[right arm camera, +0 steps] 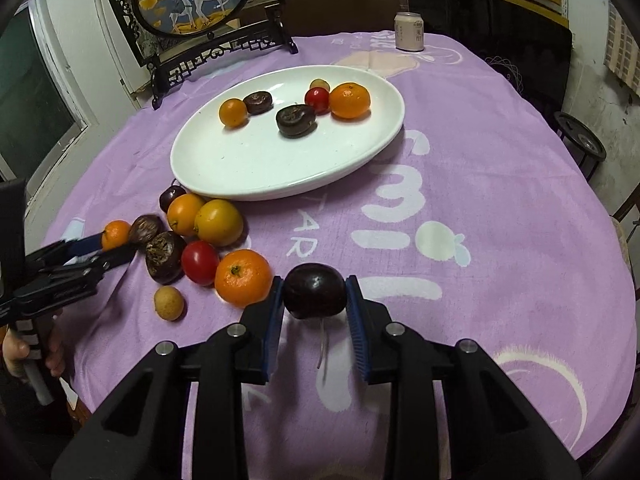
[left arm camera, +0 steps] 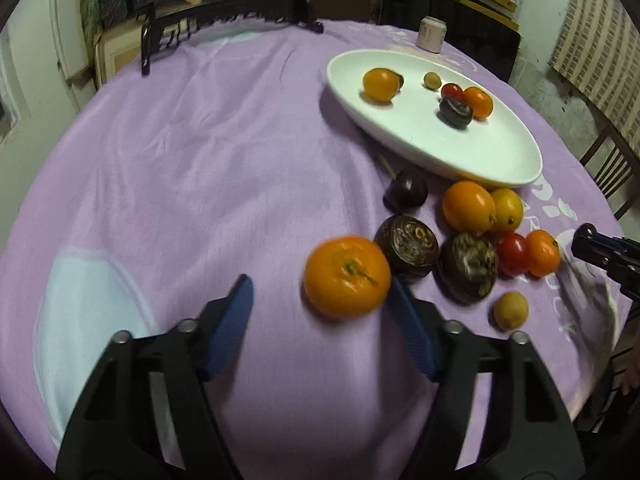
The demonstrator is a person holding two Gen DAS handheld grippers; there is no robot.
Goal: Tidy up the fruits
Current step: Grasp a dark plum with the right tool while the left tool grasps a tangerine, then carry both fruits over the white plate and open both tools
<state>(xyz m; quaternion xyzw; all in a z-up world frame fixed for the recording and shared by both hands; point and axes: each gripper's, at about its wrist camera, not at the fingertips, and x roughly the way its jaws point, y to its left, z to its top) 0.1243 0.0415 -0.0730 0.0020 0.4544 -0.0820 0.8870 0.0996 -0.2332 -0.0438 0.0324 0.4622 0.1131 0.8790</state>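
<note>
A white oval plate [left arm camera: 500,152] [right arm camera: 224,168] holds several fruits: oranges, a red tomato, dark fruits. A pile of loose fruit lies on the purple cloth beside it. My left gripper [left arm camera: 320,292] is open; a mandarin [left arm camera: 347,276] sits by its right finger, just ahead of the tips. It shows in the right wrist view [right arm camera: 116,246] at the pile's left. My right gripper [right arm camera: 315,292] is shut on a dark plum [right arm camera: 315,290] with a stem, held above the cloth; another mandarin [right arm camera: 243,277] lies just to its left.
A can [right arm camera: 409,32] [left arm camera: 431,34] stands at the table's far edge. A framed deer panel on a black stand [right arm camera: 192,0] stands at the back left. A small yellow fruit [right arm camera: 169,303] lies at the pile's near side.
</note>
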